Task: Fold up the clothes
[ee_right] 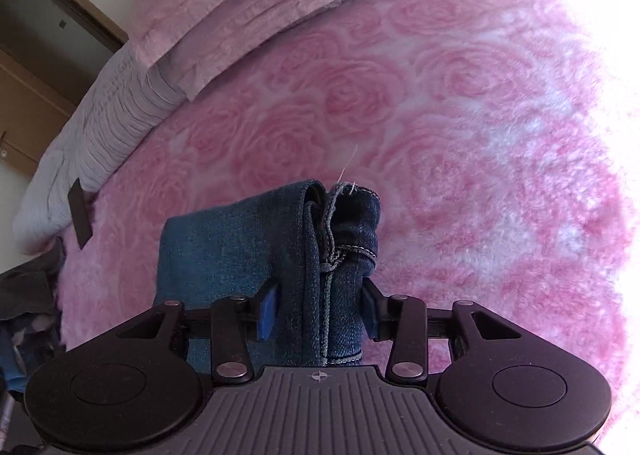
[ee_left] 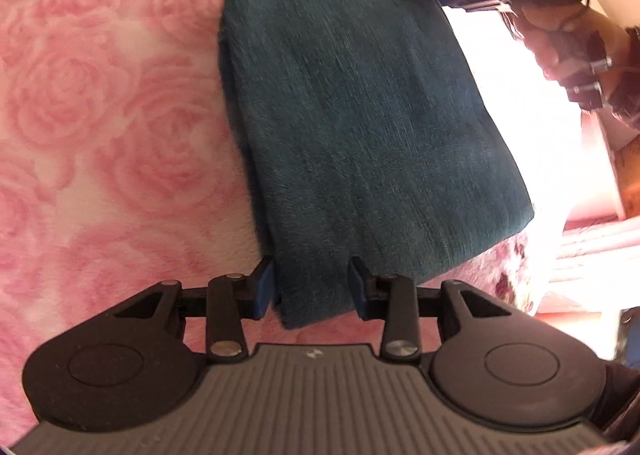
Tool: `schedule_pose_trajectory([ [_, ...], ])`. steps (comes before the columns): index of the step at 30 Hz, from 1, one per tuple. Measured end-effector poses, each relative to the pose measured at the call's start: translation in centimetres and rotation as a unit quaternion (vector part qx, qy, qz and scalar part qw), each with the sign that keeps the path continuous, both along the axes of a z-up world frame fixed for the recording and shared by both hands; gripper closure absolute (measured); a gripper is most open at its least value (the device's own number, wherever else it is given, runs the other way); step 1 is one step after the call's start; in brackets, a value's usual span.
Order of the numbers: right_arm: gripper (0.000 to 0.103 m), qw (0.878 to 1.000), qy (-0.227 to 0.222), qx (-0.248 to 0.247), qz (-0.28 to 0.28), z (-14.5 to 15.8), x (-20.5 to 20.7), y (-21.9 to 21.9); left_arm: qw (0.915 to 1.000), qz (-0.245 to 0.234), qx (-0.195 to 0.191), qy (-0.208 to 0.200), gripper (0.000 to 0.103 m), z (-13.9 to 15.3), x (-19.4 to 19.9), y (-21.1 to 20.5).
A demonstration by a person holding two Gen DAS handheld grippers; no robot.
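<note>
Folded jeans (ee_left: 360, 115) lie on a bed's pink rose-patterned blanket (ee_left: 100, 115).

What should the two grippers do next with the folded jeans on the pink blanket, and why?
Probably carry the jeans over and lay them flat on the pink rose blanket. The left gripper pinches one end of the folded bundle and the right gripper clamps the hem end, so the bundle hangs between them; setting it down before letting go should keep the fold neat.

No readable text, labels or numbers anywhere
</note>
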State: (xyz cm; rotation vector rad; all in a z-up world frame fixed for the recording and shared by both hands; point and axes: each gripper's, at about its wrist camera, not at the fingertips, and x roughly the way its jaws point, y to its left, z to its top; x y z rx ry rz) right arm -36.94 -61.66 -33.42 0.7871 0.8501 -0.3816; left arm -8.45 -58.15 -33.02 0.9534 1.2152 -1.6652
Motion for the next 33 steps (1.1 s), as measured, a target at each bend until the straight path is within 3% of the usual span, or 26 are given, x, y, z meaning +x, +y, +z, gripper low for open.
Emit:
schedule_pose_trajectory([
  [3, 0.053, 0.999, -0.011, -0.016, -0.047, 0.8, -3.6, 2.4, 0.9998, -0.003, -0.011, -0.015, 0.070, 0.8, 1.4, -0.4],
  [5, 0.053, 0.995, -0.024, 0.001, -0.098, 1.2, -7.4, 4.8, 0.9994, -0.002, -0.024, -0.024, 0.070, 1.4, 1.9, -1.2],
  [8, 0.051, 0.983, -0.027, 0.031, -0.181, 1.6, -13.0, 9.7, 0.9985, -0.014, -0.042, -0.032, 0.068, 1.6, 1.8, -3.1],
  [10, 0.045, 0.971, -0.027, 0.059, -0.231, 1.5, -16.4, 13.2, 0.9972, -0.036, -0.055, -0.036, 0.067, 1.7, 1.5, -4.3],
  [11, 0.037, 0.964, -0.027, 0.077, -0.253, 1.3, -17.8, 14.9, 0.9962, -0.049, -0.060, -0.040, 0.067, 1.7, 1.1, -4.9],
  [12, 0.031, 0.958, -0.027, 0.099, -0.268, 0.8, -18.6, 16.4, 0.9951, -0.061, -0.065, -0.043, 0.066, 1.6, 0.8, -5.4],
  [15, 0.031, 0.944, -0.038, 0.144, -0.296, -1.5, -19.1, 19.4, 0.9923, -0.091, -0.068, -0.050, 0.066, 0.8, -0.3, -6.6],
  [19, 0.031, 0.914, -0.084, 0.167, -0.360, -5.1, -18.7, 19.1, 0.9898, -0.115, -0.062, -0.056, 0.066, 0.1, -1.6, -7.2],
  [20, 0.032, 0.905, -0.092, 0.174, -0.377, -5.7, -18.8, 18.7, 0.9894, -0.120, -0.059, -0.057, 0.066, 0.0, -1.8, -7.1],
  [21, 0.053, 0.898, -0.097, 0.177, -0.390, -5.8, -19.0, 18.1, 0.9890, -0.125, -0.056, -0.056, 0.066, 0.0, -1.9, -7.0],
  [23, 0.077, 0.886, -0.105, 0.183, -0.412, -5.8, -19.5, 16.9, 0.9883, -0.132, -0.053, -0.056, 0.066, 0.0, -2.3, -6.6],
  [25, 0.082, 0.892, -0.104, 0.183, -0.401, -4.7, -20.1, 14.8, 0.9888, -0.130, -0.053, -0.052, 0.066, 0.3, -2.5, -6.2],
  [29, 0.084, 0.938, -0.068, 0.103, -0.325, -0.6, -20.6, 6.2, 0.9903, -0.112, -0.070, -0.043, 0.066, 1.3, -3.1, -5.9],
  [33, 0.084, 0.971, -0.018, 0.018, -0.238, 1.3, -19.2, -5.0, 0.9821, -0.122, -0.127, -0.067, 0.066, 2.5, -5.4, -5.9],
])
